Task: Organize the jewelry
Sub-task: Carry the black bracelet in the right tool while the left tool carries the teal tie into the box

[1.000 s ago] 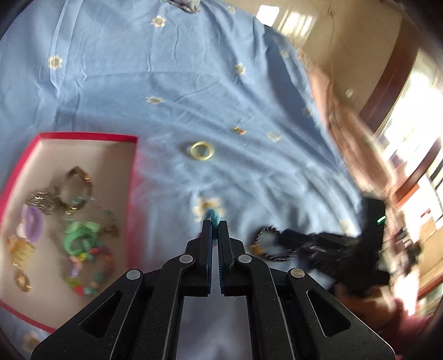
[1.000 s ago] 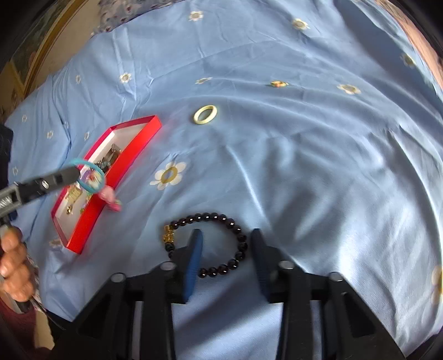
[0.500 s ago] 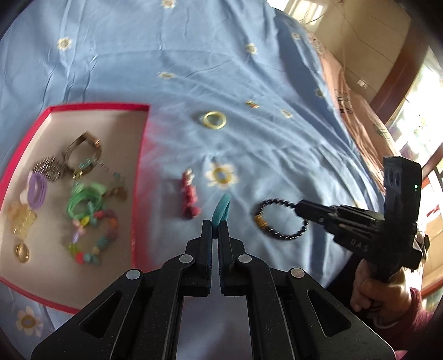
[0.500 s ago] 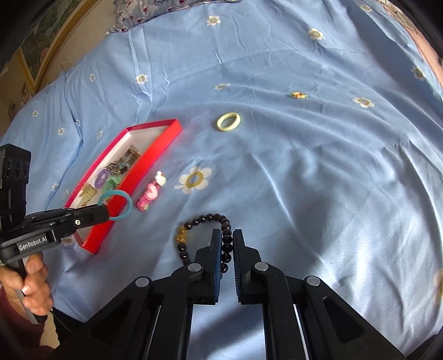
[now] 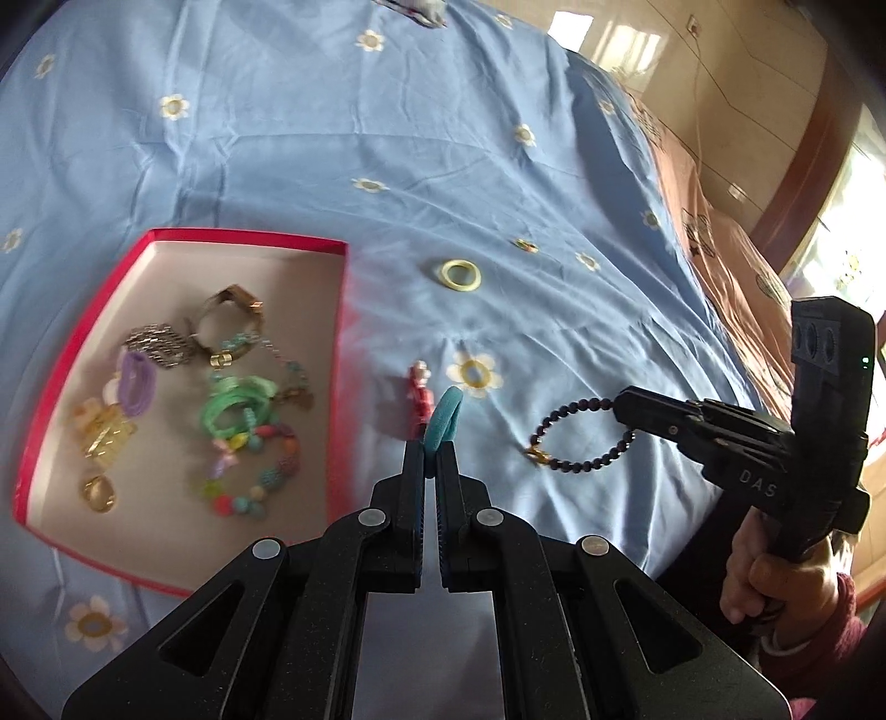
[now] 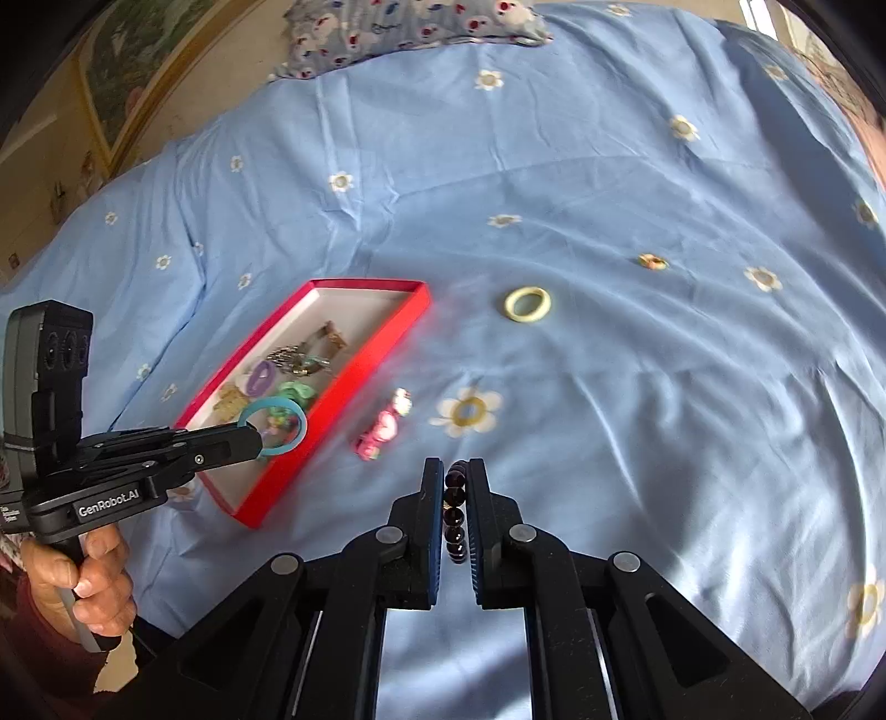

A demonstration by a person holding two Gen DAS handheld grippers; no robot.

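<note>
My left gripper (image 5: 431, 450) is shut on a teal ring band (image 5: 441, 416) and holds it in the air near the right wall of the red tray (image 5: 339, 354). From the right wrist view, the left gripper (image 6: 252, 435) has the teal band (image 6: 302, 427) over the tray's near end (image 6: 332, 393). My right gripper (image 6: 455, 469) is shut on a black bead bracelet (image 6: 455, 518), lifted off the sheet; it hangs from the right gripper (image 5: 623, 401) in the left wrist view (image 5: 576, 462). The tray holds several bracelets and rings (image 5: 243, 410).
On the blue flowered sheet (image 6: 637, 387) lie a pink-red hair clip (image 6: 385, 426), a pale yellow ring band (image 6: 527, 303) and a small gold ring (image 6: 652, 261). A patterned pillow (image 6: 410, 27) lies at the far edge.
My right gripper closed on the black bead bracelet and lifted it off the sheet. My left gripper carried the teal band up and toward the tray.
</note>
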